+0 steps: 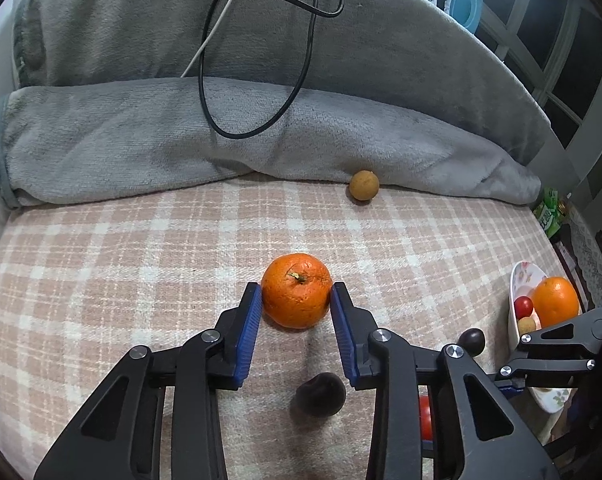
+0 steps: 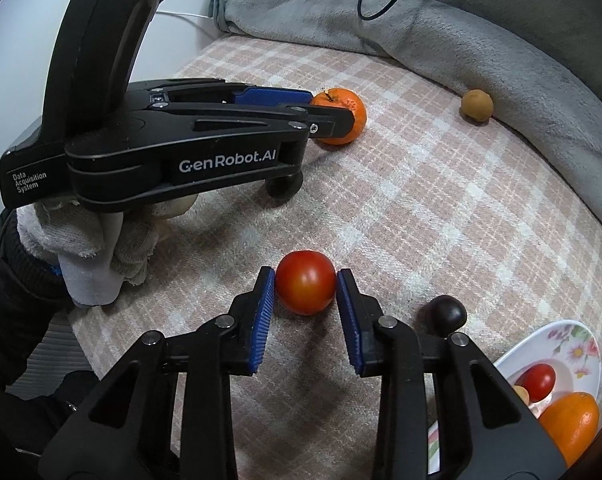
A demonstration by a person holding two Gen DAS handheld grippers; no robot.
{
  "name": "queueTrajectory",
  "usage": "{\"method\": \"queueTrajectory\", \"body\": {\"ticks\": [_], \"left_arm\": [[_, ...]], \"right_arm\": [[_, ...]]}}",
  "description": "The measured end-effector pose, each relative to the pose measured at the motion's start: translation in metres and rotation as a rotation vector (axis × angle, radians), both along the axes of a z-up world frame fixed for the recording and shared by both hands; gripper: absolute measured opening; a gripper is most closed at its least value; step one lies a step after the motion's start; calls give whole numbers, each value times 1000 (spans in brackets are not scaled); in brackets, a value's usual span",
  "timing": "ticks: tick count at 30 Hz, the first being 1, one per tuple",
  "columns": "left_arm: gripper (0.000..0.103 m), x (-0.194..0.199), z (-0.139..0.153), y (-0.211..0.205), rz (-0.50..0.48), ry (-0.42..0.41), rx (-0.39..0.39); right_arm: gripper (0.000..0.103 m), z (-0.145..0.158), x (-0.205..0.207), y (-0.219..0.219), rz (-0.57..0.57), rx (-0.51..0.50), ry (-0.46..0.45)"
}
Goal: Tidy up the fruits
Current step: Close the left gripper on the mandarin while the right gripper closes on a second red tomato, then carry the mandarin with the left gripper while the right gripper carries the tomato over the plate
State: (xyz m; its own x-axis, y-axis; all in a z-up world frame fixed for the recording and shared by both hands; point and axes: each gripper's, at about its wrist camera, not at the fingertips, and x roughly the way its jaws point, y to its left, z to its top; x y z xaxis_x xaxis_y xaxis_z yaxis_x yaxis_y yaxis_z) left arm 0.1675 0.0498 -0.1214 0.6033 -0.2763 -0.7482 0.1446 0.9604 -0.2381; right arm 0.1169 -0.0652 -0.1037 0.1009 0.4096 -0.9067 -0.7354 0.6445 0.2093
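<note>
My left gripper (image 1: 296, 294) has its blue pads against both sides of an orange mandarin (image 1: 297, 290) resting on the checked cloth; it also shows in the right wrist view (image 2: 339, 116). My right gripper (image 2: 306, 286) has its pads against a red tomato (image 2: 306, 288) on the cloth. A dark plum (image 1: 320, 394) lies under the left gripper. Another dark plum (image 2: 447, 314) lies by the floral bowl (image 2: 581, 344), which holds an orange (image 2: 569, 424), a small tomato (image 2: 539, 380) and a pale fruit. A brown round fruit (image 1: 364, 185) lies by the blanket.
A folded grey blanket (image 1: 181, 132) runs along the back of the checked cloth (image 1: 121, 260), with a black cable (image 1: 261, 120) and a white cable over it. A gloved hand (image 2: 89, 240) holds the left gripper. A green packet (image 1: 549, 212) sits at the right edge.
</note>
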Motion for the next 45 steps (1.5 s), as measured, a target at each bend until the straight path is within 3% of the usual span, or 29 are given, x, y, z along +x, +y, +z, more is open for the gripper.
{"method": "queueTrajectory", "body": {"ticks": [9,25,35,45], "left_arm": [[32,-10,9,-3,-4,-24,-5],[30,-26,26,-14,-24,-86,-15],[30,-39,44,-53,-117,-129,-59],[30,-52,56,-99,-217,-146,-82]], "right_arm": [[33,22,-2,-31,-67,62,-24],[33,66,-17,-144,-297,164,-111],[33,68,-37,-203,-414,155,-136],[33,58,-55,-228,-459,171,-116]]}}
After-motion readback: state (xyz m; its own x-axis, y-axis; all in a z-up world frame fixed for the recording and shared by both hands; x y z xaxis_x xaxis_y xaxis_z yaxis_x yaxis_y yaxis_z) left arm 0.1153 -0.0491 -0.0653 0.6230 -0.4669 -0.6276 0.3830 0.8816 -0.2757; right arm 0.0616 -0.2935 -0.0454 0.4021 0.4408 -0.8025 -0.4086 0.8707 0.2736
